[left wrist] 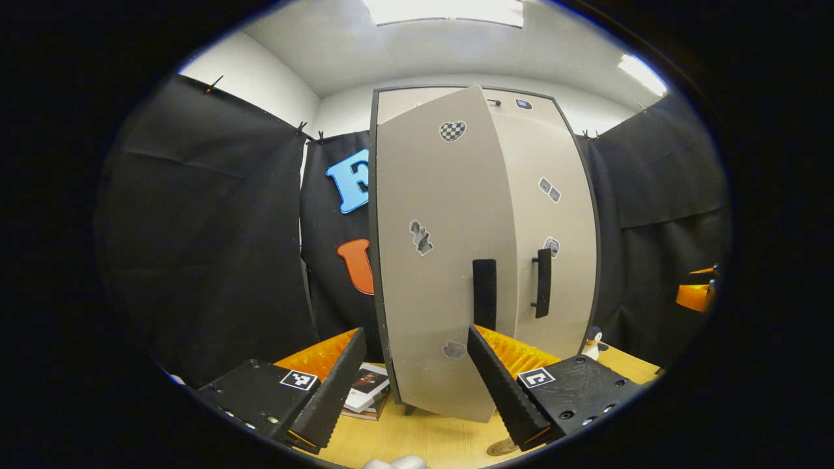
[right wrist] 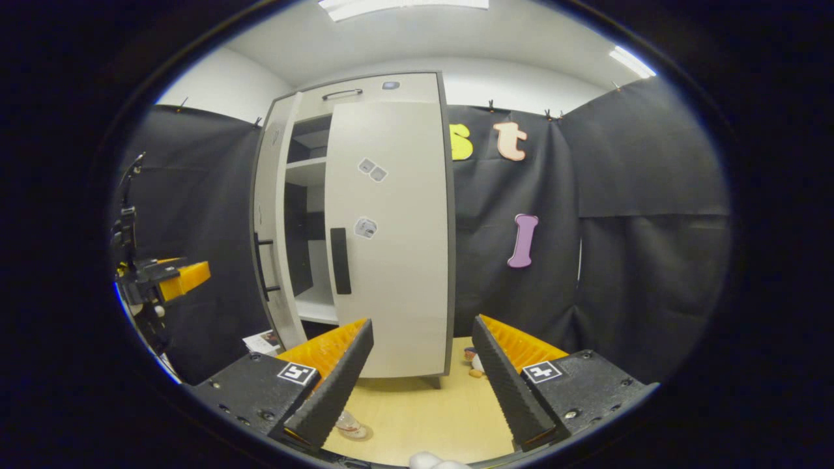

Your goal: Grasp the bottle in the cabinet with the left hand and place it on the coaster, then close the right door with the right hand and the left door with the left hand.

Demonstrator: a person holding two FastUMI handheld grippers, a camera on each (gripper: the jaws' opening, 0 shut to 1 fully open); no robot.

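- The left hand-held gripper [left wrist: 410, 384] is released, facing the cabinet's left door [left wrist: 436, 260], which stands ajar.
- The right hand-held gripper [right wrist: 420, 378] is released; the right door [right wrist: 391, 228] is closed.

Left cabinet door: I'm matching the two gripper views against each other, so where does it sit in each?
Left gripper view: the left door stands in the centre, swung partly open toward the camera.
Right gripper view: the left door is a narrow strip left of centre, seen nearly edge-on.
Shared landmark: the right door's handle.
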